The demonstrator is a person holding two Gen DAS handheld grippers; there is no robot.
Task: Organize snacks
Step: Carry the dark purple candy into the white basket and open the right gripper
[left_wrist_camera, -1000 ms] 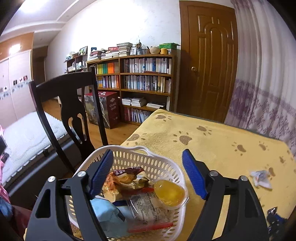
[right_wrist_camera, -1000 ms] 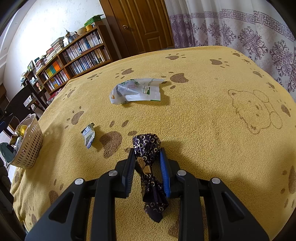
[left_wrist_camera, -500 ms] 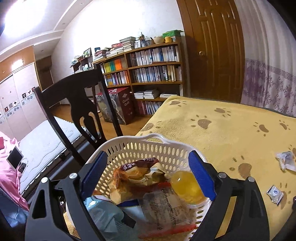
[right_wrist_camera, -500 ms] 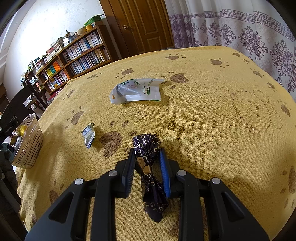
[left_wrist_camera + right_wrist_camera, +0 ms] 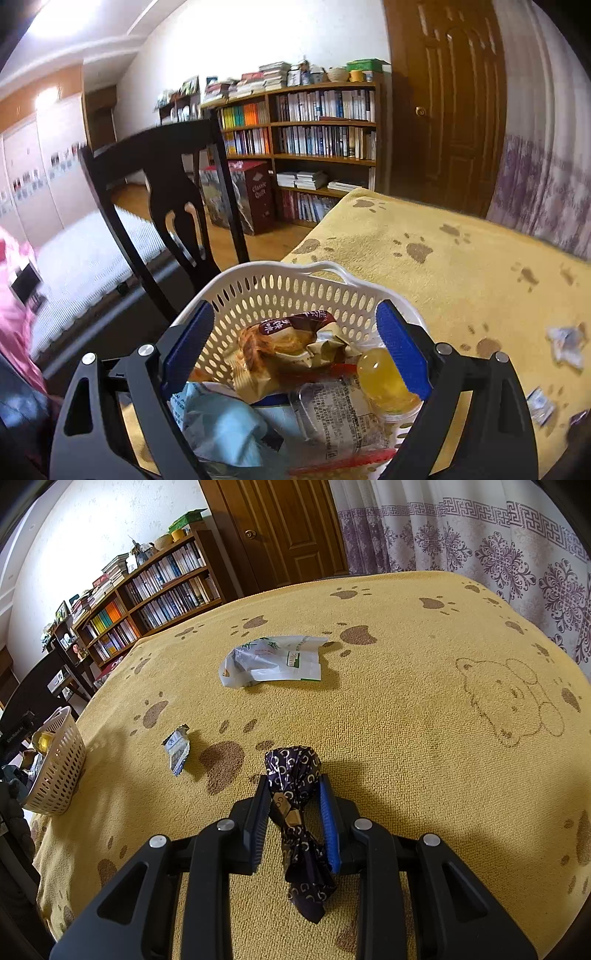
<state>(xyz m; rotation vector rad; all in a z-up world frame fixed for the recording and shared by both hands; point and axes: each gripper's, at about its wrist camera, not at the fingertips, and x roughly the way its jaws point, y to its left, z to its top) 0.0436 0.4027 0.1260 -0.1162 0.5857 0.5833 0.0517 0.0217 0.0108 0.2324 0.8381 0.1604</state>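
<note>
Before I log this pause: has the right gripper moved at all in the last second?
No. The right gripper sits where it was, closed around the dark patterned candy, with the same brown paw print just to its left on the yellow cloth.

Dark wrapped candy (image 5: 293,775) on cloth, basket (image 5: 61,771) filled

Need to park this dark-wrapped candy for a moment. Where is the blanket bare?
Bare: right of the dark-wrapped candy, across the bear outline toward the curtain. Crowded: leftward, the small wrapper, white bag and full basket.
</note>
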